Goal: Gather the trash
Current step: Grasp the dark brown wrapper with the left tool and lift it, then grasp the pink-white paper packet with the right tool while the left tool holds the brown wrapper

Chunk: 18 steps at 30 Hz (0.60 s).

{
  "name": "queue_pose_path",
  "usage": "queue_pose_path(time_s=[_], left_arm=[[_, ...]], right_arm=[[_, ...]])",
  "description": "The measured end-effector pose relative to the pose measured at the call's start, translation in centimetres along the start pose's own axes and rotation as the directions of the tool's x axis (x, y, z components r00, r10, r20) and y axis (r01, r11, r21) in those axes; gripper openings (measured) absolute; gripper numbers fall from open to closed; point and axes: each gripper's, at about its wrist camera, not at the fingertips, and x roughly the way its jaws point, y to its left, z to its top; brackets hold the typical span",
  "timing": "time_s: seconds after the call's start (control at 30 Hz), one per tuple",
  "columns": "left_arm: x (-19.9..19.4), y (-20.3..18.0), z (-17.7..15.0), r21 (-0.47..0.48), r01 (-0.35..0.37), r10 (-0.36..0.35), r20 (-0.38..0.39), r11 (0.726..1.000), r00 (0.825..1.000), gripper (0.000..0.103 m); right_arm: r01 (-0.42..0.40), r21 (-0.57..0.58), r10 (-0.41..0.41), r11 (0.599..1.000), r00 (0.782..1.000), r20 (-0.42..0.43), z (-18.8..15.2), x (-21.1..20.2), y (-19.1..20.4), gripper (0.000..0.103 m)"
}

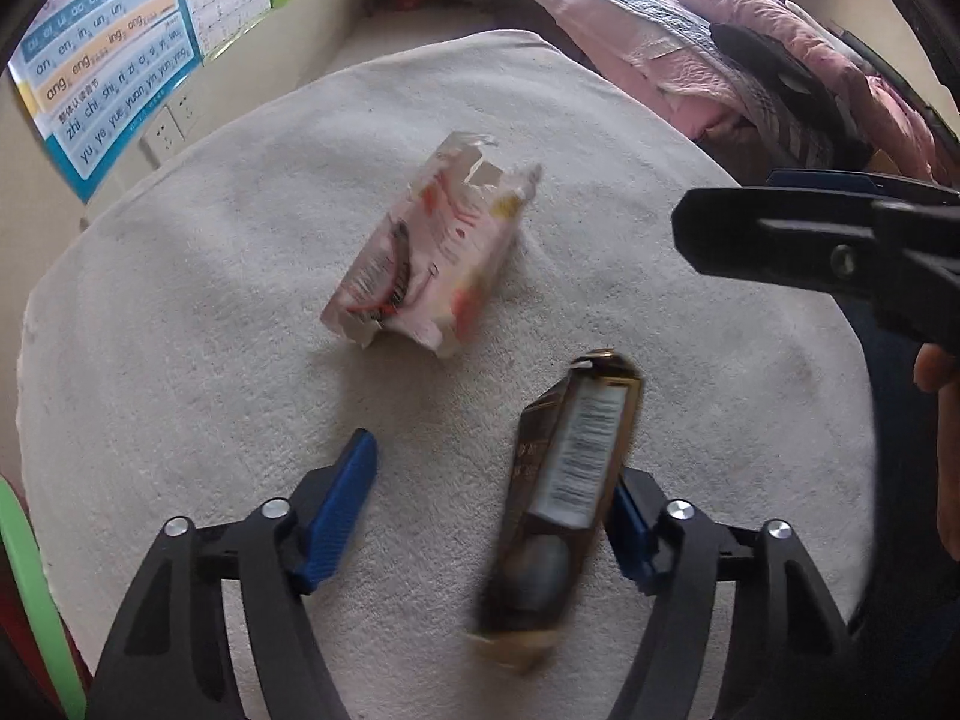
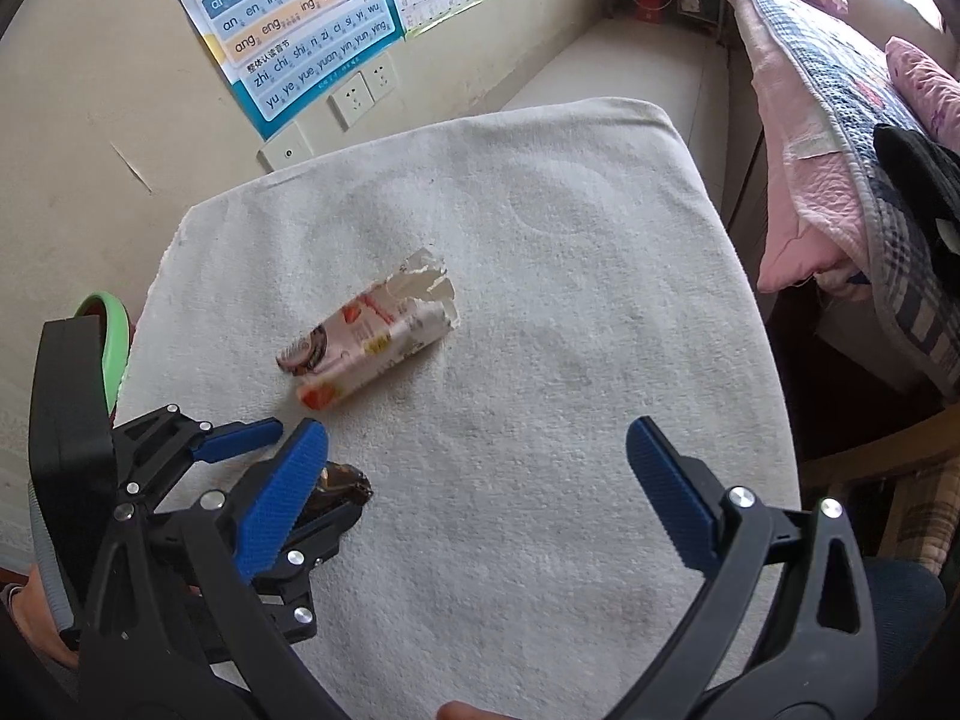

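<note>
Left wrist view: the left gripper [image 1: 489, 492] stands part open over the white towel [image 1: 180, 330]. A brown wrapper [image 1: 561, 480] lies between its fingers, against the right blue pad, clear of the left pad [image 1: 342, 510]. Beyond the brown wrapper, near the towel's middle, lies a torn pink wrapper [image 1: 420, 258].

Right wrist view: the right gripper [image 2: 480, 480] hangs wide open and empty above the towel [image 2: 540, 360]. The pink wrapper [image 2: 366, 339] lies just beyond its left finger, the left gripper [image 2: 288, 456] beside it.
</note>
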Motion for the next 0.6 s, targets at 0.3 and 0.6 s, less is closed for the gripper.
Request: queue_pose_path(time_s=[0.3,0.6], left_arm=[[-1.0,0.3,-0.6,-0.024,0.052,-0.053,-0.016,0.998,0.998,0.020],[-3.3,2.9,-2.9,-0.153,0.068,-0.067,0.010,0.986,0.998,0.020]], right_arm=[[0.000,0.012,0.000,1.000,1.000,0.004,0.1,0.0,-0.4,0.098],[-0.025,-0.015,0.025,1.000,1.000,-0.010,-0.4,0.5,1.8,0.098]])
